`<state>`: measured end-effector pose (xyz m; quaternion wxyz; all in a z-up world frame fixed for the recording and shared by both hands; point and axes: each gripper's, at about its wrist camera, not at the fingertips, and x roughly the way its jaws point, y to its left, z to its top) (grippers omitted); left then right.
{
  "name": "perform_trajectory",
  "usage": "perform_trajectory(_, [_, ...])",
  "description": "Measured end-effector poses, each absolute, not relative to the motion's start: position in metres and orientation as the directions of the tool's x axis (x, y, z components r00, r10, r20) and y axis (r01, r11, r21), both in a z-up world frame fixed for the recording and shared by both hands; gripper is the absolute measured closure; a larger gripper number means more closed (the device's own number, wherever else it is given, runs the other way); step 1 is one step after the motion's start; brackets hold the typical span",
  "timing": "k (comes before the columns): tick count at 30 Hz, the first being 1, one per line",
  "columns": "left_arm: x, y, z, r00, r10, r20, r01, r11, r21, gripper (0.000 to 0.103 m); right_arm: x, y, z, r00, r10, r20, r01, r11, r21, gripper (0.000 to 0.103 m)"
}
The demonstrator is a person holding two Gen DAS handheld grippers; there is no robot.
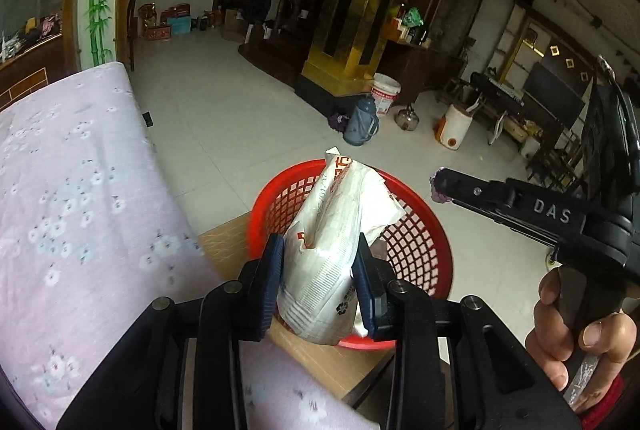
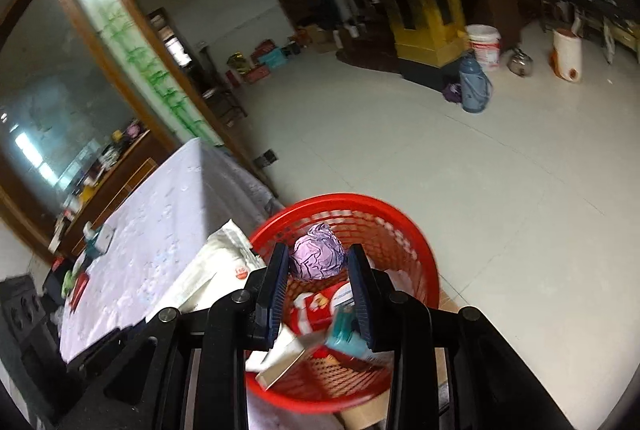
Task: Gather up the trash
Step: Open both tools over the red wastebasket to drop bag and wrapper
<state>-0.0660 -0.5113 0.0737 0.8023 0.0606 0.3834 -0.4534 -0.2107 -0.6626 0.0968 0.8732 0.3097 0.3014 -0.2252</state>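
Trash already lines the red basket (image 2: 400,230); my left gripper (image 1: 318,282) clamps a white bag (image 1: 332,238) over it, my right gripper (image 2: 318,286) pinches a purple wad (image 2: 316,254) — table bits (image 2: 94,242) remain.

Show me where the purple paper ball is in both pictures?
Left wrist view: purple ball peeks out at the right claw's tip, right of the basket.
Right wrist view: ball sits low centre, between the right claw's fingers, above the basket.
Shared landmark: the red basket.

Both grippers are black with blue pads (image 1: 273,282) and round silver screws; one says "DAS" (image 1: 552,212). A red sleeve (image 1: 604,406) shows.
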Motion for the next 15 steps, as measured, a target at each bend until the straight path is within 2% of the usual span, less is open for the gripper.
perform_trajectory(1, [-0.065, -0.514, 0.071, 0.292, -0.678, -0.674, 0.774, 0.581, -0.250, 0.066, -0.207, -0.667, 0.092, 0.711, -0.208, -0.672, 0.587, 0.701, 0.405, 0.060])
perform_trajectory(3, [-0.062, -0.518, 0.066, 0.299, -0.668, -0.681, 0.766, 0.593, -0.246, 0.060, -0.202, -0.676, 0.082, 0.692, -0.206, -0.692, 0.609, 0.682, 0.405, 0.052])
perform_trajectory(8, [-0.070, -0.512, 0.061, 0.320, -0.657, -0.683, 0.770, 0.600, -0.216, 0.046, -0.213, -0.678, 0.079, 0.693, -0.222, -0.686, 0.619, 0.670, 0.408, 0.050])
perform_trajectory(15, [-0.094, -0.474, 0.065, 0.411, -0.641, -0.649, 0.764, 0.630, -0.138, 0.023, -0.239, -0.641, 0.092, 0.655, -0.364, -0.662, 0.660, 0.701, 0.269, 0.025])
